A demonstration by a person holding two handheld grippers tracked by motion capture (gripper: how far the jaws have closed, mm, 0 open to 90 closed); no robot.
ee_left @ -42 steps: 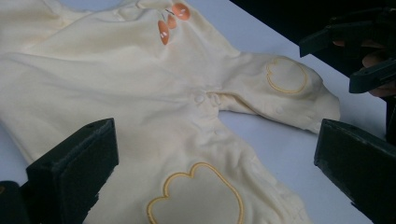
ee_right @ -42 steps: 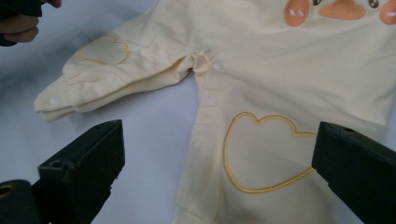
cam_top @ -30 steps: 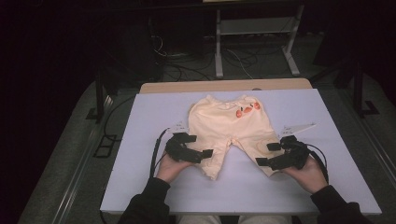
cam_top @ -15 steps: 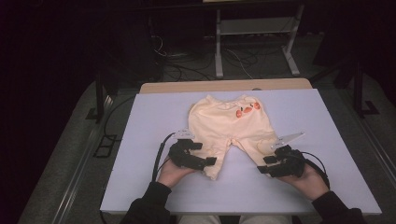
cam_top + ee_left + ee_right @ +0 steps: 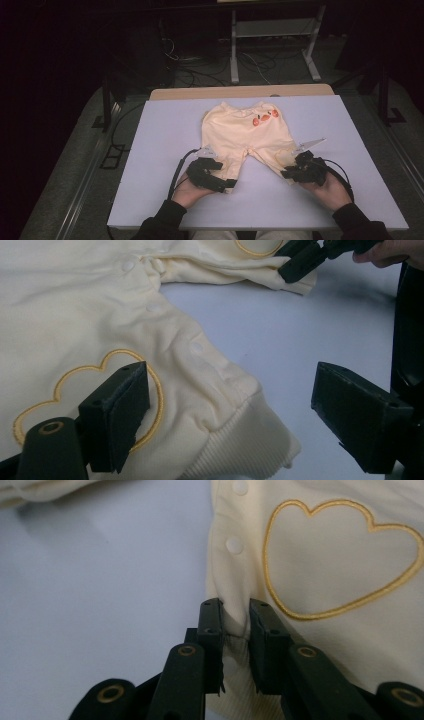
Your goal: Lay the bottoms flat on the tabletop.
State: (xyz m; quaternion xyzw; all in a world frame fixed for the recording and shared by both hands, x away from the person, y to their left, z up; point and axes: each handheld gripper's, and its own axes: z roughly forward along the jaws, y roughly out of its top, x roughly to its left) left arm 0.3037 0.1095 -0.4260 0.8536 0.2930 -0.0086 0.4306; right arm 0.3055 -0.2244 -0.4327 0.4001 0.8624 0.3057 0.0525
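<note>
Cream cotton baby trousers lay flat at the centre of the white table, waistband toward twelve o'clock and both legs toward six. The right gripper had its jaws pinched on the ribbed cuff of the leg at five o'clock, beside the embroidered heart. The left gripper stood with jaws spread wide, straddling the cuff at seven o'clock but not closed on it. Judging from this, one hold was made and the other remained; any folding or lifting was not yet begun.

black jaws, brass-ringed screws, dark sleeves
</note>
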